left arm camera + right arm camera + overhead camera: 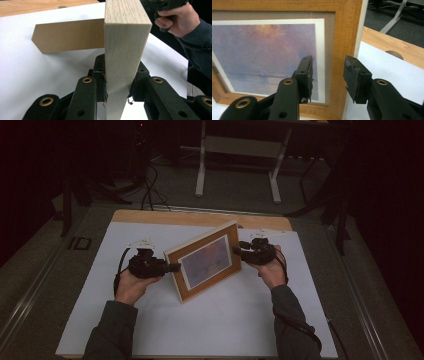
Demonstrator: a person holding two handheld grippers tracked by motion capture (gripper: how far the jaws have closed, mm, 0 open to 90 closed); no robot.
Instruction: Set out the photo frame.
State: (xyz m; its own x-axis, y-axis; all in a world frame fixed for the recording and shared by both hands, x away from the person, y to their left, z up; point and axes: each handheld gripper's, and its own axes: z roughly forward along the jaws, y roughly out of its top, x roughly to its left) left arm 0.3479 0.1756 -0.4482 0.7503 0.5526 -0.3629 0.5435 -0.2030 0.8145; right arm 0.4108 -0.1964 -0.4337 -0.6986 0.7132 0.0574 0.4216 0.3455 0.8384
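Note:
A wooden picture frame (207, 262) with a purple-orange print stands upright and angled on the white sheet (210, 320). My left gripper (172, 267) is shut on the frame's left edge. In the left gripper view both pads press the pale side of the frame (125, 37), and the brown cardboard stand (67, 35) sticks out behind it. My right gripper (237, 251) is at the frame's upper right edge. In the right gripper view its jaws (328, 72) stand open astride the frame's edge (342, 30), with gaps showing at both pads.
The sheet covers a wooden table (200, 217) whose far edge is bare. A white desk's legs (200, 175) and cables (150, 195) are on the floor beyond. The right hand (175, 20) shows in the left gripper view.

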